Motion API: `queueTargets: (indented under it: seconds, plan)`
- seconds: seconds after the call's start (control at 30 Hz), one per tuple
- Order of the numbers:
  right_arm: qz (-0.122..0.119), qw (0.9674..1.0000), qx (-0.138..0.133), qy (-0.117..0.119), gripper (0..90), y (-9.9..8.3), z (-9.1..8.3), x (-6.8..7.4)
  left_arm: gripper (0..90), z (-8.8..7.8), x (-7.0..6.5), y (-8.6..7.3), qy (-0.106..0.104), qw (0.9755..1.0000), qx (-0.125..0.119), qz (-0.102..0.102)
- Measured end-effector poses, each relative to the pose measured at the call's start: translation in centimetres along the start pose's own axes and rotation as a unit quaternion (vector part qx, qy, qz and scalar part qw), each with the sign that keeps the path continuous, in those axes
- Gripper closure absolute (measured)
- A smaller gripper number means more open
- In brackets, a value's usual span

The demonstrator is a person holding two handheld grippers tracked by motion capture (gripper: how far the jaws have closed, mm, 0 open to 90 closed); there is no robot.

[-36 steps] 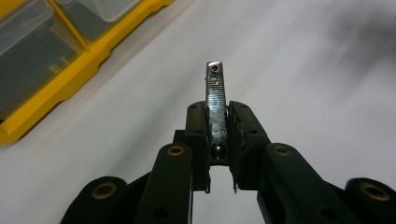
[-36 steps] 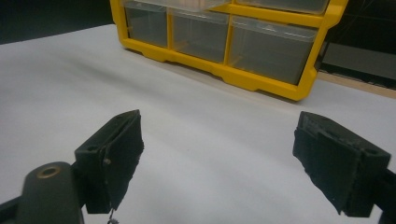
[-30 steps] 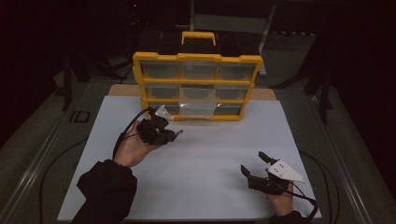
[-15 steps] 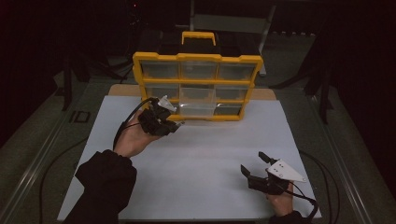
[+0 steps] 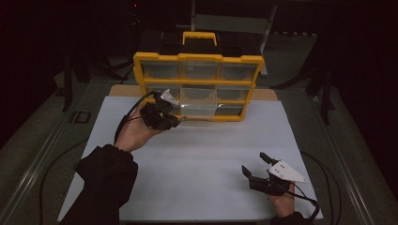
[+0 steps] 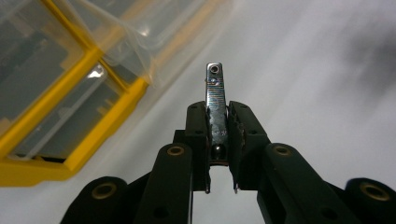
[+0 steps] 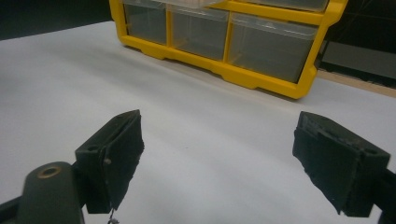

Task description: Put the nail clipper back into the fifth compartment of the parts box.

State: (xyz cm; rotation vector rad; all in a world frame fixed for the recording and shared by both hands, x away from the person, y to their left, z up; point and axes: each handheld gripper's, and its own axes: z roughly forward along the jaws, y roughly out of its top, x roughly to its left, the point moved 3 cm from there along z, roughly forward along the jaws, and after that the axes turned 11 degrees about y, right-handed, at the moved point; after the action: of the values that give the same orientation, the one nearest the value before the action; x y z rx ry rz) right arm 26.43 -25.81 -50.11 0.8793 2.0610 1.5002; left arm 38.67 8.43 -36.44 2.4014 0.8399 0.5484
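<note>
Left tool (image 6: 218, 140) clamps a nail clipper (image 6: 215, 100) near the yellow drawer box (image 5: 198, 86); right tool (image 7: 233, 154) idle, wide open, empty. Line up over the open drawer (image 5: 199, 108) before releasing.

A white table top (image 5: 197, 159) lies lit in a dark room. Grey floor (image 5: 42, 126) shows beside it. Black cables (image 5: 51, 173) trail there.
</note>
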Motion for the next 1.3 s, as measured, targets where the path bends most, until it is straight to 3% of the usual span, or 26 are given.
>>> queueTargets:
  seconds: [0.97, 1.3]
  plan:
    - [-0.003, 1.0, 0.003, -0.002, 15.8, -0.1, 0.0, -0.1, 79.9, -0.6, 2.4, 5.1, 0.022, 0.9996, -0.018, 0.009]
    - [-0.005, 1.0, 0.004, -0.002, 15.8, -0.1, 0.0, -0.1, 79.9, 0.2, 3.2, 6.3, 0.026, 0.9996, -0.005, 0.013]
